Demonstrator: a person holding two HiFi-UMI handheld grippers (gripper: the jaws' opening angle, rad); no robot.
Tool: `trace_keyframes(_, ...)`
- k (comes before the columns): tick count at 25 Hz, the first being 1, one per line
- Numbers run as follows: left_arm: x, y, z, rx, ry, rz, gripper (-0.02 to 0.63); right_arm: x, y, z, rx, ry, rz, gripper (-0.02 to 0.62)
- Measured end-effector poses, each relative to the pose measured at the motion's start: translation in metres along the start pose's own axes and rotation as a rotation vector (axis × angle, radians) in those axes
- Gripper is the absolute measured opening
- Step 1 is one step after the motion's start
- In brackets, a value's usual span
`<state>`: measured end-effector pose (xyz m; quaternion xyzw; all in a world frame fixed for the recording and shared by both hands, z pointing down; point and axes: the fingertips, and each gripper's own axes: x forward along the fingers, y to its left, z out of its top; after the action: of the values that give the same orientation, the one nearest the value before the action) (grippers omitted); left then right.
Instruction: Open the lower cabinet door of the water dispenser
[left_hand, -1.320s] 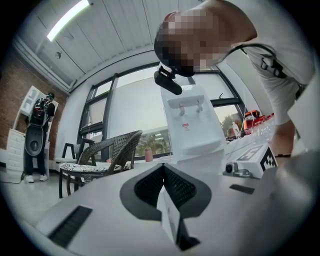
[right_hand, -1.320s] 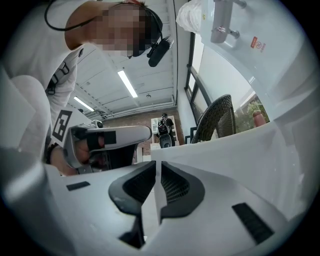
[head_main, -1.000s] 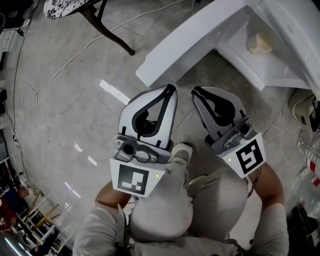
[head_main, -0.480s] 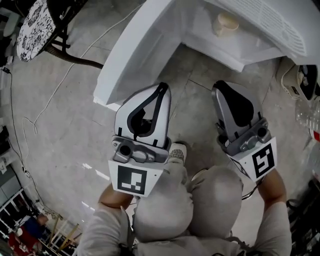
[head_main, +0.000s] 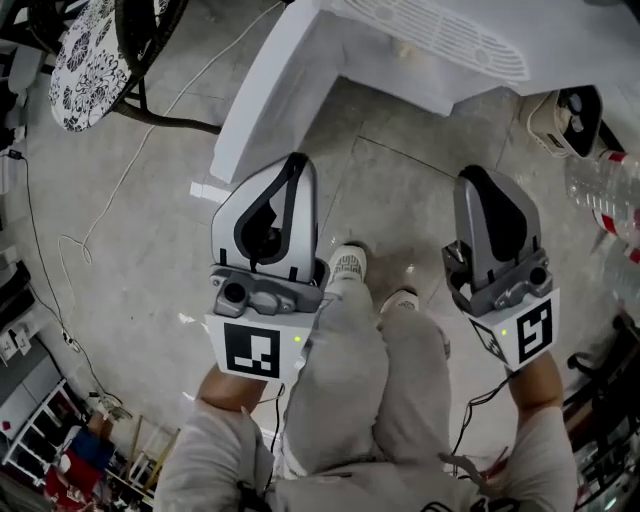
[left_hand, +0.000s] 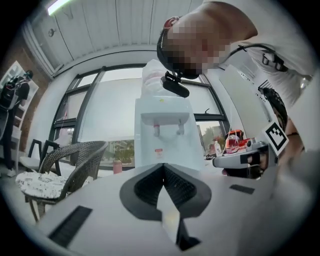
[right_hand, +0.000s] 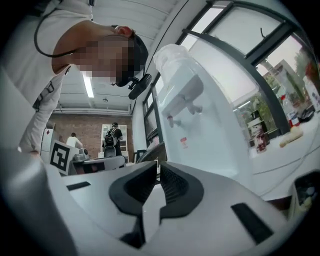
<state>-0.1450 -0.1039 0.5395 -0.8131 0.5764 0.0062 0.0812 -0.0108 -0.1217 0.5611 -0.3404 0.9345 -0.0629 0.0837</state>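
Observation:
The white water dispenser (head_main: 440, 50) stands at the top of the head view, seen from above. Its lower cabinet door (head_main: 265, 85) hangs open, swung out to the left as a white panel. The cabinet's inside is hidden under the dispenser's top. My left gripper (head_main: 297, 160) is shut and empty, just below the door's free edge and not touching it. My right gripper (head_main: 478, 178) is shut and empty, over bare floor at the right. The left gripper view has the dispenser (left_hand: 162, 130) straight ahead beyond the shut left gripper (left_hand: 163, 166). Beyond the right gripper (right_hand: 158, 166) the dispenser (right_hand: 200, 130) stands close.
A wicker chair with a patterned cushion (head_main: 90, 50) stands at the upper left, and a cable (head_main: 70, 240) trails over the floor. Plastic bottles (head_main: 600, 190) and a small appliance (head_main: 570, 120) lie at the right. The person's shoes (head_main: 347, 265) rest on the floor between the grippers.
Both grippers have risen and drawn back from the dispenser, the right one moving right. The dispenser has slid up the head view, and the cabinet's inside with its cup has passed out of sight.

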Motion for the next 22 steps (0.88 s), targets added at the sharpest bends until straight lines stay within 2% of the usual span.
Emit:
trace_keyframes(5,-0.001,-0.001,0.116,-0.005,0.002,0.011,0.002,-0.039,0.005,0.115,0.023,0.010,-0.129,0.032)
trace_keyframes(10,0.007,-0.002,0.259,-0.002,-0.025,0.011,0.002,-0.070,0.013,0.265,0.007,-0.033,-0.248,0.032)
trace_keyframes(16,-0.001,0.002,0.425,-0.013,-0.016,0.060,0.002,-0.103,0.044,0.433,-0.035,-0.043,-0.297,0.032)
trace_keyframes(19,-0.006,0.002,0.496,-0.009,-0.046,0.086,0.002,-0.121,0.057,0.497,-0.062,-0.049,-0.314,0.032)
trace_keyframes(22,-0.008,-0.006,0.558,0.006,-0.076,0.078,0.002,-0.138,0.067,0.550,-0.077,-0.058,-0.334,0.032)
